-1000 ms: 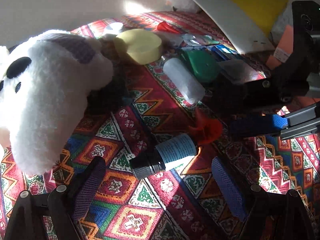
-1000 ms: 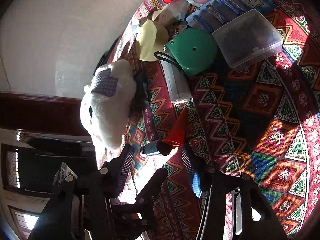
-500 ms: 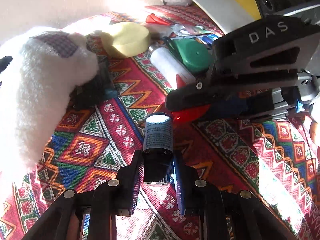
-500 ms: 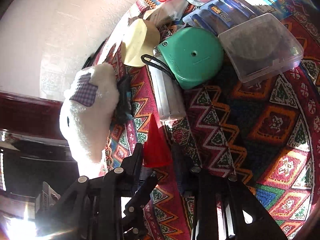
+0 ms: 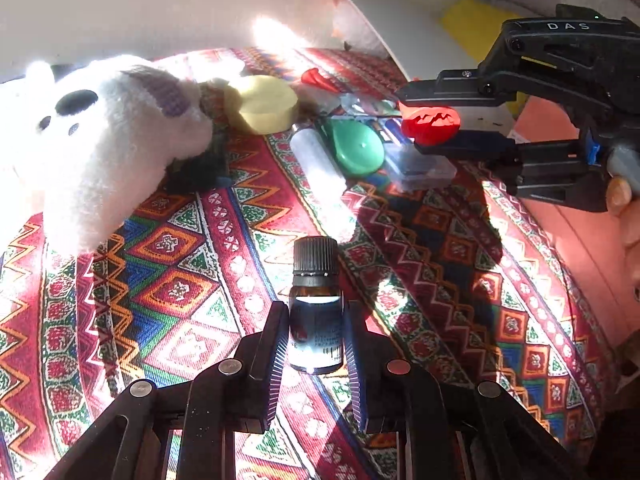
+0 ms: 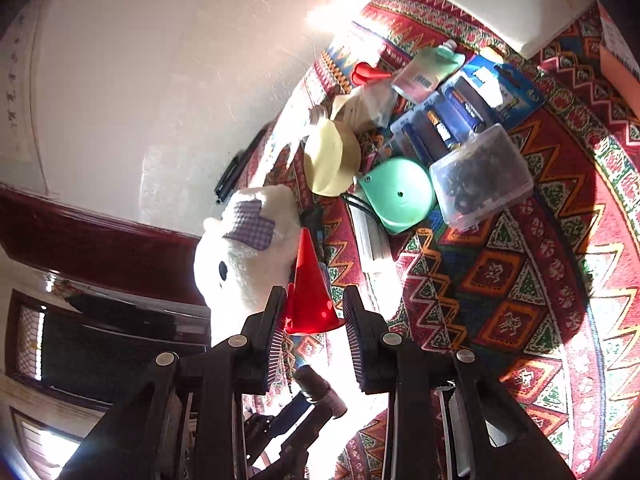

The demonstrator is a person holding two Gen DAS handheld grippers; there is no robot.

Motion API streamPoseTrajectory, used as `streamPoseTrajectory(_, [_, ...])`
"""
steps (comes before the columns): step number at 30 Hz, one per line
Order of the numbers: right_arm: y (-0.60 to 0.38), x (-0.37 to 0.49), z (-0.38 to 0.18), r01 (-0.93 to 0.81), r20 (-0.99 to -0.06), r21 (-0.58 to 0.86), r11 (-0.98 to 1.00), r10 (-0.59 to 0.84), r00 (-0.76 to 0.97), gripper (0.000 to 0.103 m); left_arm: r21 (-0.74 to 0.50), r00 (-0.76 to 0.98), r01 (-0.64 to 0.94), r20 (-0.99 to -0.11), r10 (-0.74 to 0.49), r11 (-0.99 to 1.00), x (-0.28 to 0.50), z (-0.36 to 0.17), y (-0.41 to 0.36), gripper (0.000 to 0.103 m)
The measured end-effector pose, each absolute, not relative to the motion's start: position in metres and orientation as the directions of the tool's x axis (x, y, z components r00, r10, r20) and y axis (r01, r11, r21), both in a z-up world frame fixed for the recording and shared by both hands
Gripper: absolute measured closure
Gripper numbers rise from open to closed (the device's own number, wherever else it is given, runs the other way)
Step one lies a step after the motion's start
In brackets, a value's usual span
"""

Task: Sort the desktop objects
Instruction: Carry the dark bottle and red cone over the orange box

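Both claws (image 5: 316, 328) (image 6: 314, 316) clamped, loaded

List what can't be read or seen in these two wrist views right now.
- Small bottle label, left wrist: print too small, glare across it.
- Dark item beside the plush toy, left wrist: in shadow, unidentifiable.
- Red cone base, right wrist: its edges hidden by the jaws.
- Clear box contents, right wrist: dark jumble, too small.

You get hard sunlight blowing out the wall (image 5: 276, 32) and plush toy (image 5: 100, 132), deep shadows across the cloth (image 5: 432, 216) (edges bend strongly).
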State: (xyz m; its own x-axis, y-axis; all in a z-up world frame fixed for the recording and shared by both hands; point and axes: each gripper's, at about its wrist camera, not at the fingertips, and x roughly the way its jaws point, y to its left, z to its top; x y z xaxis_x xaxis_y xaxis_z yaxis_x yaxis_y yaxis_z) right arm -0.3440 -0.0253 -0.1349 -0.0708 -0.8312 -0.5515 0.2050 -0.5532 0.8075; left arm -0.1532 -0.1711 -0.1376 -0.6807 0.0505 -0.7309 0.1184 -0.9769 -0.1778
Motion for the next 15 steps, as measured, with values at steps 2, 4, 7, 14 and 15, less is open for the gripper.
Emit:
streamPoseTrajectory(2, [-0.017, -0.344, -0.132, 0.205, -0.545, 0.811, -0.548, -0.835, -0.075, 0.072, -0.168, -0.677, 0.115, -0.735, 0.047, -0.979, -0.152, -0.137, -0.166, 0.095])
streamPoseTrajectory(4, [-0.01, -0.343, -0.129, 0.204, -0.539, 0.815, -0.543, -0.839, -0.08, 0.072, -0.152, -0.662, 0.121, -0.749, 0.034, -0.981, -0.157, -0.142, -0.163, 0.091])
streamPoseTrajectory(7, [0.0, -0.34, -0.131, 0.194, -0.537, 0.819, -0.539, -0.841, -0.069, 0.072, -0.134, -0.632, 0.162, -0.775, 0.002, -0.978, -0.164, -0.154, -0.165, 0.064])
streamPoseTrajectory(14, [0.009, -0.34, -0.128, 0.223, -0.55, 0.806, -0.548, -0.833, -0.061, 0.072, -0.088, -0.607, 0.163, -0.794, -0.03, -0.983, -0.17, -0.177, -0.159, 0.046])
streamPoseTrajectory(15, [0.01, -0.341, -0.128, 0.227, -0.552, 0.803, -0.551, -0.831, -0.063, 0.072, -0.062, -0.607, 0.164, -0.793, -0.051, -0.984, -0.17, -0.18, -0.156, 0.058])
